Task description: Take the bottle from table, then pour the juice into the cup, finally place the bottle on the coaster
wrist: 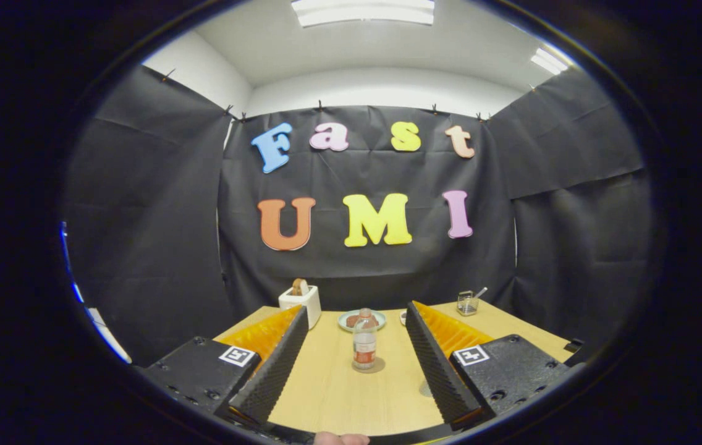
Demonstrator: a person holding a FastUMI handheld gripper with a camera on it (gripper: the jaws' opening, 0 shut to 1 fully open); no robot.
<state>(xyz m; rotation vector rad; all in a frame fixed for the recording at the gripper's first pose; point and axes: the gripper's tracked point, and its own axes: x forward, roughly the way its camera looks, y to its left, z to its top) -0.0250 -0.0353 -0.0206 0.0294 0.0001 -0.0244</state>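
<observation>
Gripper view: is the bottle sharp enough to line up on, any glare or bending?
Gripper view: bottle reads sharp between the open tongs; soft overhead light, faint shadow at its base on the table; fisheye bends the edges, not the centre.

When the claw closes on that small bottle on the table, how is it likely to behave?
The bottle is tall and narrow, so a nudge high up could probably tip it. It looks like thin clear plastic, so likely light and prone to flexing under a hard squeeze. The claw is open, with the bottle standing between its fingers.

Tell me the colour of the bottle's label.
The bottle wears a red-orange label, seen in the gripper view between the open fingers.
</observation>
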